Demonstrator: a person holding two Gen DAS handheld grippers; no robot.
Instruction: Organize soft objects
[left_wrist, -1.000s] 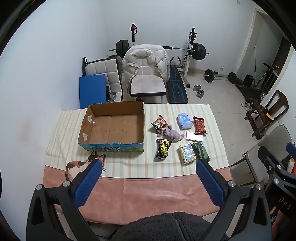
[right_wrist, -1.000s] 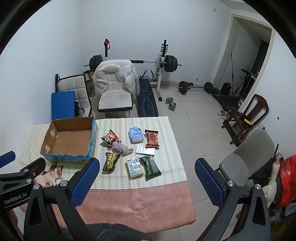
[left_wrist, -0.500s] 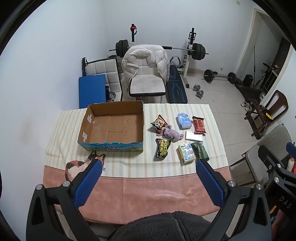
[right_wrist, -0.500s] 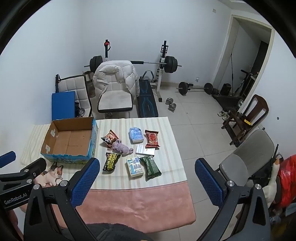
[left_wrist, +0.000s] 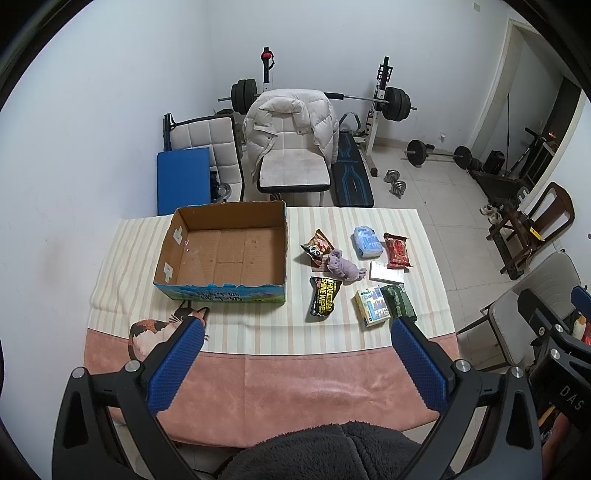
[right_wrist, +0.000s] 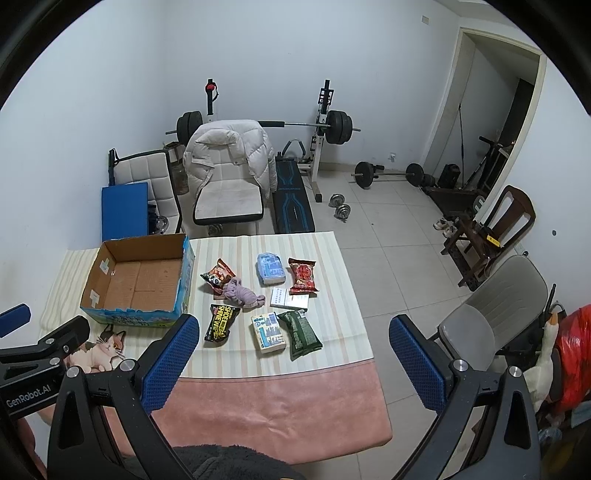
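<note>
Both the left gripper (left_wrist: 297, 360) and right gripper (right_wrist: 291, 358) are hanging wide open, holding nothing; cardboard box (left_wrist: 225, 251) is sitting at 11 o'clock of the purple plush (left_wrist: 345, 267).

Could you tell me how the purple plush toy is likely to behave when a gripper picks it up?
The plush toy lies slumped, limbs splayed, so it will probably sag and dangle from wherever it is pinched. It looks like stuffed fabric, so likely light and unbreakable. It overlaps the orange snack bag, so lifting it might nudge that bag.
</note>
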